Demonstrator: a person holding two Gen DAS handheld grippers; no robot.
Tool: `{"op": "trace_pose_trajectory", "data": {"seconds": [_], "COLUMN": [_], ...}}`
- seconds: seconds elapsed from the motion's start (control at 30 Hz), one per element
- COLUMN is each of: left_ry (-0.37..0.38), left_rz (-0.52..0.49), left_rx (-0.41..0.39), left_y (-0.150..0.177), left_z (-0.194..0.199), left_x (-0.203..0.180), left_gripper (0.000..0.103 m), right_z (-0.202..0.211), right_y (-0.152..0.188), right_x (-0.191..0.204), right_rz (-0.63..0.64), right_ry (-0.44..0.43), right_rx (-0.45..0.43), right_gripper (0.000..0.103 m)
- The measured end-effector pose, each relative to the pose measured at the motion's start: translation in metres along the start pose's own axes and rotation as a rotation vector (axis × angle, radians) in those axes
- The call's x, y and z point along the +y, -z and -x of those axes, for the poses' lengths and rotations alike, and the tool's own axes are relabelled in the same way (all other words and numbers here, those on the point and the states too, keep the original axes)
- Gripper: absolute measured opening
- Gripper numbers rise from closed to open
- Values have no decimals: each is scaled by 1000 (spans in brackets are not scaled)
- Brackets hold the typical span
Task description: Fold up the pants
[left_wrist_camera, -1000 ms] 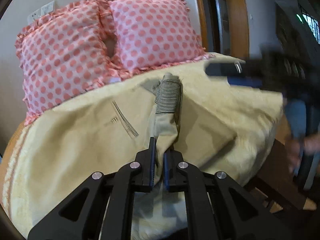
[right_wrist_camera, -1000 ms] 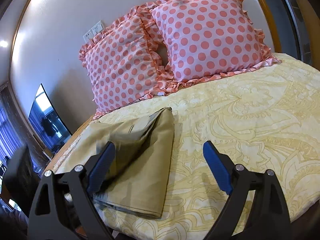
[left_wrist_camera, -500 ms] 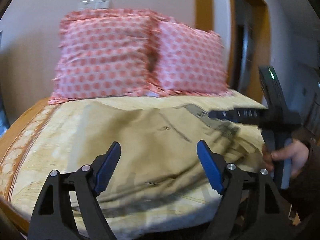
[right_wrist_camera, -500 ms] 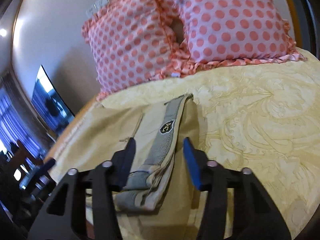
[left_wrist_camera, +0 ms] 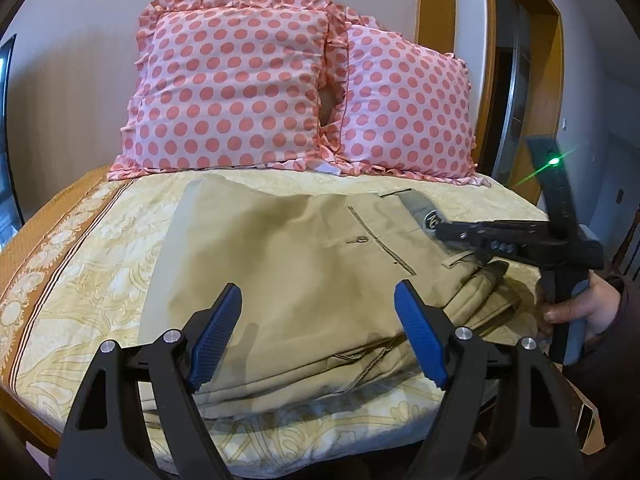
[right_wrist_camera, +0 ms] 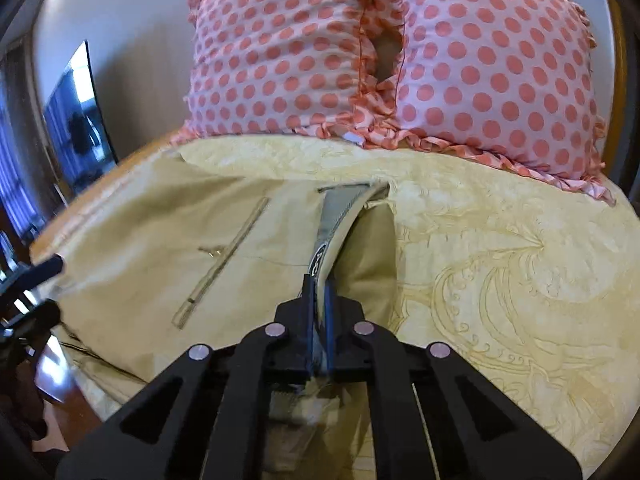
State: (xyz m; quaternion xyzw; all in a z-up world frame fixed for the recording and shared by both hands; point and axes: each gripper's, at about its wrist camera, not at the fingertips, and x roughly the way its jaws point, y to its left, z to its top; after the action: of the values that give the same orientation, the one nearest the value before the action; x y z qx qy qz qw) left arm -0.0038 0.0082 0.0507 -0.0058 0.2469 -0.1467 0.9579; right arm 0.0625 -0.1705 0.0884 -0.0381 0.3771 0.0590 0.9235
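**Khaki pants spread on the bed, right gripper pinching the waistband**

Biggest thing here is the bed [left_wrist_camera: 100,248], covered in a pale yellow patterned spread with an orange band along its left edge. Two pink polka-dot pillows [left_wrist_camera: 236,96] with ruffled trim stand side by side at the head edge, leaning on the wall.

The pants [left_wrist_camera: 288,276] are khaki, lying across the middle of the bed and reaching to its near edge, where a few folded layers stack up. A back pocket with a button [left_wrist_camera: 362,239] faces up, and the grey waistband lining [right_wrist_camera: 340,216] shows toward the right edge.

The right gripper [right_wrist_camera: 318,292] has its jaws pressed together on that waistband, which sits pinched between the blue pads; from the left wrist view you can see it reaching in from the right edge, held by a hand [left_wrist_camera: 580,308].

The left gripper [left_wrist_camera: 316,332] hangs over the near edge with its blue pads [left_wrist_camera: 216,332] wide apart, nothing between them, just above the fabric.
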Motion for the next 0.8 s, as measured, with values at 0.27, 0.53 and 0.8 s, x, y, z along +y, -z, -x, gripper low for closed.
{"op": "trace_pose_trajectory", "data": {"seconds": [0.27, 0.53, 0.8], "left_ry": [-15, -40, 8], "left_rz": [16, 60, 150], "left_rx": [1, 129, 97], "left_y": [-2, 14, -30], "left_z": [-6, -43, -29], "left_x": [15, 32, 83], "left_gripper": [83, 89, 89], "right_z": [25, 19, 5], "right_y": [26, 30, -5], "right_x": [-2, 16, -53], "right_rz": [-26, 42, -209], "right_ry": [49, 57, -68], "right_rx": [14, 21, 38], "right_gripper": [12, 46, 60]}}
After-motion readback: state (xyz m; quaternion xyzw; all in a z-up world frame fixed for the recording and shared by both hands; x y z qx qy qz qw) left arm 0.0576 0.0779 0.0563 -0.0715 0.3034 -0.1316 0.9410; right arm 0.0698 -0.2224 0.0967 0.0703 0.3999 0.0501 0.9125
